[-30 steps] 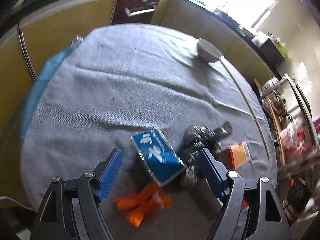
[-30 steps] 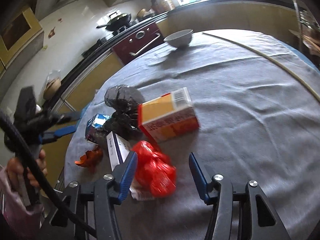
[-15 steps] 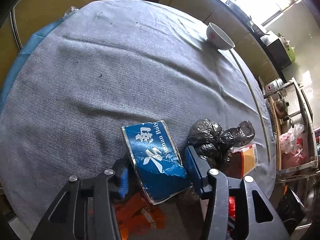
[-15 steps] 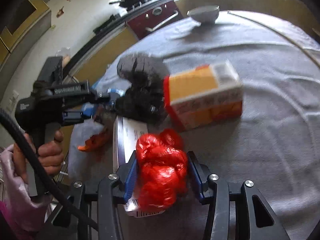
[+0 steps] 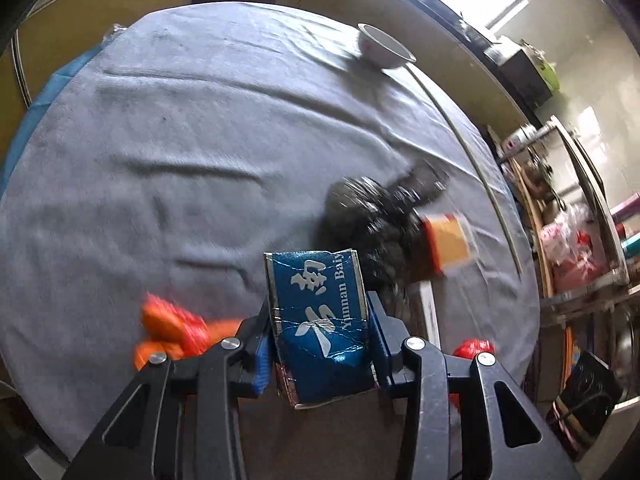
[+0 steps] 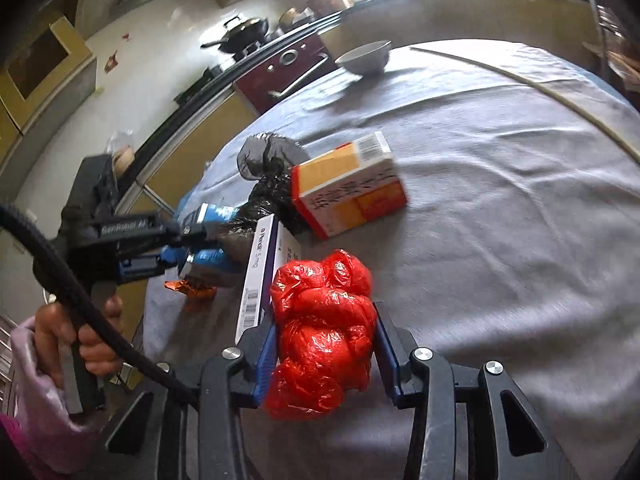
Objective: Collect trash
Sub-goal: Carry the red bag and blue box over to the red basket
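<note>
Two pieces of trash are gripped, one per tool. The blue pack point(image 5: 320, 320), creased foil with white lettering, stands upright between the pads of the left gripper point(image 5: 318, 334), pinched on both sides. The red bag point(image 6: 322, 336), a crumpled shiny plastic wad, fills the gap of the right gripper point(image 6: 324, 354), pressed by both blue pads. Both lie over the near edge of the grey cloth point(image 5: 180, 140). Beyond them rest a black bag point(image 6: 268, 172), an orange box point(image 6: 348, 194) and a white carton point(image 6: 260, 272) on edge; an orange wrapper point(image 5: 172, 332) lies left of the pack. A bowl point(image 5: 384, 46) sits far off. Half a second ago the pack lay flat on the cloth; now it is tilted up.
</note>
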